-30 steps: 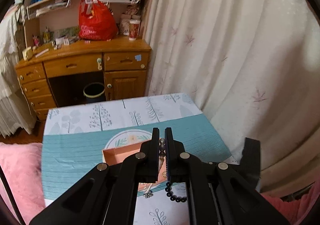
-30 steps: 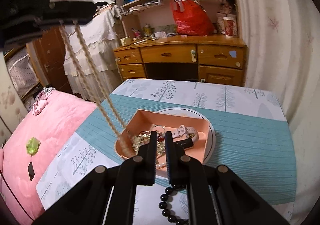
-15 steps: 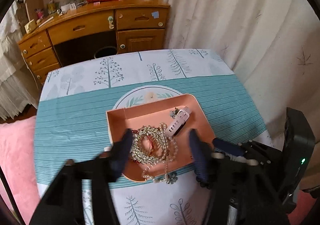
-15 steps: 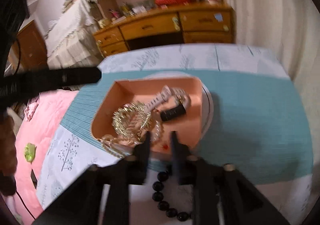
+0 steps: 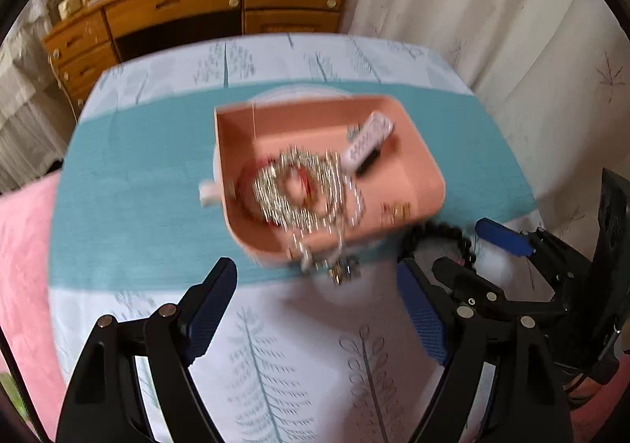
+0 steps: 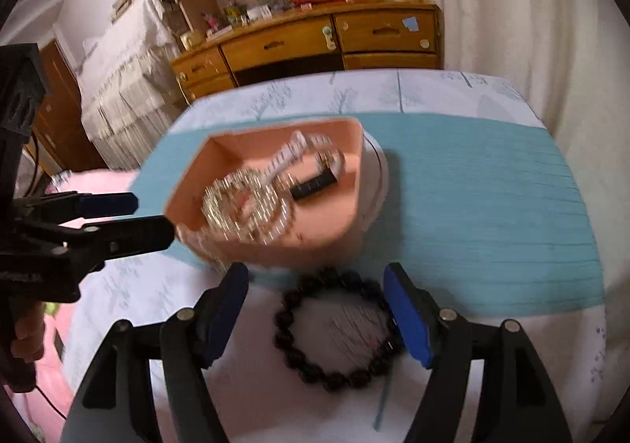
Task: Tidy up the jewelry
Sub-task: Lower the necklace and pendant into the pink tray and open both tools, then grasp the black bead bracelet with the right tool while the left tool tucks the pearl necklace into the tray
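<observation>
A pink tray (image 5: 417,167) holds a coiled pearl necklace (image 5: 299,187) and a white watch (image 5: 370,139). A pendant (image 5: 342,269) hangs over the tray's near rim. My left gripper (image 5: 317,309) hovers over the tablecloth just before that rim; its jaws are opening and hold nothing. In the right wrist view the tray (image 6: 185,199) lies ahead, and a dark bead bracelet (image 6: 287,329) rests on the cloth. My right gripper (image 6: 315,285) straddles the bracelet; its jaws are opening and the pads are clear of the beads. The left gripper (image 6: 154,217) enters from the left.
The tray sits on a white round dish (image 6: 374,175) over a teal and white tablecloth (image 5: 138,187). A wooden desk (image 5: 204,6) stands behind, a curtain (image 5: 492,10) to the right, pink bedding (image 5: 19,265) to the left. A hand (image 6: 27,332) holds the left gripper.
Both grippers went from shut to wide open and sank toward the table. The necklace that hung from the left gripper now lies coiled in the tray.
</observation>
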`<state>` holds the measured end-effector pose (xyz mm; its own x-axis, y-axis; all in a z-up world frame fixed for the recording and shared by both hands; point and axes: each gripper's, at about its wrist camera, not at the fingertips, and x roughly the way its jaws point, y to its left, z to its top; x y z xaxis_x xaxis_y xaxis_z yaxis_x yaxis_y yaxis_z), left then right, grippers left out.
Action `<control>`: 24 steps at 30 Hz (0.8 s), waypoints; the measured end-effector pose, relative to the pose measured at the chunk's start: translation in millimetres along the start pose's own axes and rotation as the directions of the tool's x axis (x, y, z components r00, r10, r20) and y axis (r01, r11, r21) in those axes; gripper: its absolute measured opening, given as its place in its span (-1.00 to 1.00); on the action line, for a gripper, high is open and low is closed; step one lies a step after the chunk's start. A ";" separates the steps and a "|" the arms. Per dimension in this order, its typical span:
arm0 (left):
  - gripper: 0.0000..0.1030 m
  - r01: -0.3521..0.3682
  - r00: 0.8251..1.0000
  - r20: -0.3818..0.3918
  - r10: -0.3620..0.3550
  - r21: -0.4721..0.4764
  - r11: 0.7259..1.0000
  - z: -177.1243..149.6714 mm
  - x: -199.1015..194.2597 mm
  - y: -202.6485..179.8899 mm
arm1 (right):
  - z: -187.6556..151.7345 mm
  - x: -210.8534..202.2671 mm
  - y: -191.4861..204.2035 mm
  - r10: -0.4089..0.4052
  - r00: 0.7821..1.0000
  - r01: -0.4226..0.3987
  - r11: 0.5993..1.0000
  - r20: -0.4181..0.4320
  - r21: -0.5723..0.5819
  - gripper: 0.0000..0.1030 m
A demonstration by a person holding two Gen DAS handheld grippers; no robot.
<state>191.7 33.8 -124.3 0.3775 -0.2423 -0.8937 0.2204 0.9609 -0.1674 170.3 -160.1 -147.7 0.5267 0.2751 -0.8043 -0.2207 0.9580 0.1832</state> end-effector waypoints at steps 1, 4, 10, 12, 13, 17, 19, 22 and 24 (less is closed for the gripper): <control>0.59 0.000 1.000 -0.002 0.000 -0.006 1.000 -4.3 2.7 -0.4 | -4.0 0.1 1.1 -0.012 1.000 0.011 1.000 -0.011 -0.015 0.42; 0.59 -0.014 1.000 0.009 0.014 -0.014 1.000 -18.2 13.5 -3.6 | -15.4 2.8 5.8 -0.055 0.997 0.051 0.995 -0.046 -0.087 0.50; 0.59 -0.007 0.999 0.039 0.008 -0.041 0.999 -32.6 29.1 -10.0 | -36.3 5.1 15.4 -0.113 0.992 0.097 0.972 -0.062 -0.215 0.52; 0.59 -0.023 0.998 0.060 0.026 -0.039 0.999 -33.0 32.4 -12.7 | -41.5 6.5 16.9 -0.127 0.990 0.108 0.962 -0.061 -0.249 0.52; 0.59 -0.031 0.997 0.066 0.033 -0.036 0.999 -32.8 33.7 -13.9 | -42.8 7.1 16.7 -0.130 0.990 0.111 0.959 -0.060 -0.259 0.52; 0.59 -0.062 0.993 0.098 0.064 -0.024 0.998 -30.2 41.3 -17.5 | -47.0 10.6 13.5 -0.137 0.989 0.115 0.954 -0.061 -0.277 0.56; 0.59 -0.063 0.992 0.112 0.067 -0.035 0.997 -28.7 42.7 -16.9 | -46.3 11.6 9.5 -0.136 0.989 0.116 0.956 -0.058 -0.268 0.59; 0.59 -0.063 0.990 0.123 0.070 -0.062 0.996 -26.2 44.1 -14.7 | -44.0 13.4 3.4 -0.110 0.991 0.090 0.967 -0.073 -0.238 0.59; 0.59 -0.051 0.990 0.129 0.062 -0.087 0.995 -24.0 43.9 -12.1 | -42.7 12.7 0.1 -0.092 0.993 0.074 0.974 -0.074 -0.215 0.59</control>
<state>184.0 14.8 -171.5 0.5034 -0.1972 -0.8412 0.1217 0.9801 -0.1569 142.0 -160.0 -182.0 0.4826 0.1795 -0.8572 -0.3527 0.9357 -0.0026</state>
